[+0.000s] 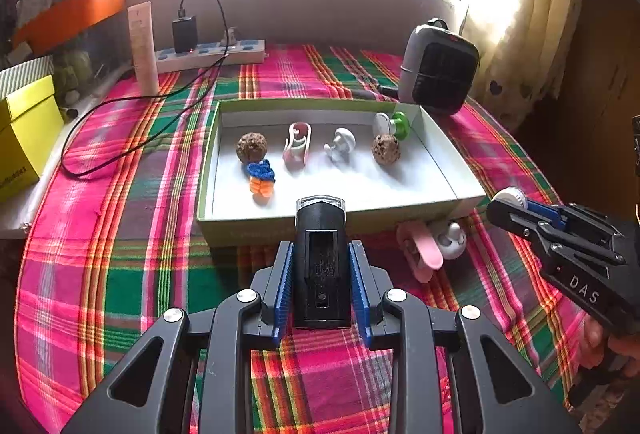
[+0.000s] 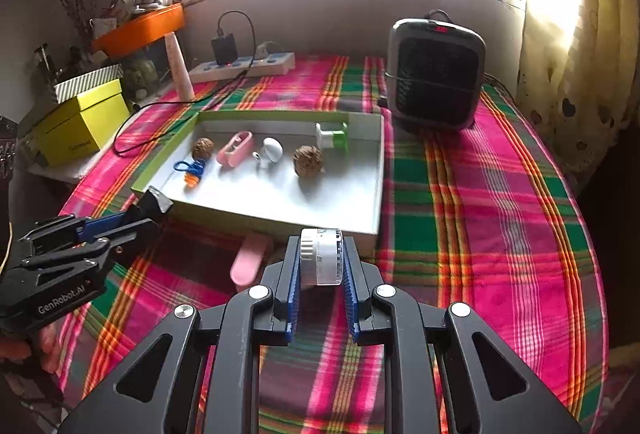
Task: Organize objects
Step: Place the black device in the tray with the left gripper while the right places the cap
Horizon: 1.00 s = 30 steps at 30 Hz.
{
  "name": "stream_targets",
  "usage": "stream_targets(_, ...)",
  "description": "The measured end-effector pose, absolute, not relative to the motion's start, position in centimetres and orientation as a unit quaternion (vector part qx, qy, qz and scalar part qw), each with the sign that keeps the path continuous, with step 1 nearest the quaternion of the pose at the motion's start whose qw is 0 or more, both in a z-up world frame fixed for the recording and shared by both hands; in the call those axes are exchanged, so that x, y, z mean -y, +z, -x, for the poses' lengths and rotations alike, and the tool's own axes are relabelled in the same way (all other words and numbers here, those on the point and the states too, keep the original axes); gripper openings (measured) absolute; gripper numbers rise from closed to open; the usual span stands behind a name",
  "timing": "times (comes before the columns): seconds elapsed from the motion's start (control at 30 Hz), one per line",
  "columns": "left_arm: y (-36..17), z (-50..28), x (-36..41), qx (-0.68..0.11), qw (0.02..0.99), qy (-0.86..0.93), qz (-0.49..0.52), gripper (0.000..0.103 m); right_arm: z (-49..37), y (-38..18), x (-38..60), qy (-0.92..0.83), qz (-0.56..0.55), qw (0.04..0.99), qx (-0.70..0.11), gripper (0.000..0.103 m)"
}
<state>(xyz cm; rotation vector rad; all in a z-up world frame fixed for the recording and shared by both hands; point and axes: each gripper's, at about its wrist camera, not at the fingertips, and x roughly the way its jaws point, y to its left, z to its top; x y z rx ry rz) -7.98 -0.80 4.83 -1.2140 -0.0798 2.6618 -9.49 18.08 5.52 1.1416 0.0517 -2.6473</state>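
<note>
Claws both loaded: left claw (image 1: 320,266) pinches a black boxy device (image 1: 320,258) upright between blue pads; right claw (image 2: 320,266) pinches a white round cap-like piece (image 2: 322,256). Both hover over the plaid-covered bench (image 1: 120,274), near the tray's front wall. Just beside that wall lie a pink clip (image 1: 422,254) and a white piece (image 1: 452,238). Shallow tray (image 1: 208,170) holds two walnuts, a crochet doll, a pink clip, a white piece and a green-white spool. Heater (image 2: 434,74) stands beyond.

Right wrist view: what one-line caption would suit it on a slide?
Right gripper clamps a white round spool near the shallow tray on a plaid tablecloth.
</note>
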Motion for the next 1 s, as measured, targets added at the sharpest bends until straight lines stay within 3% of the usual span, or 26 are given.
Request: stream_targets(1.0, 3.9, 16.2, 1.4, 0.038, 0.119, 0.89, 0.439, 0.025, 18.4, 3.7, -13.4, -0.881, -0.44, 0.173, -0.024, 0.019)
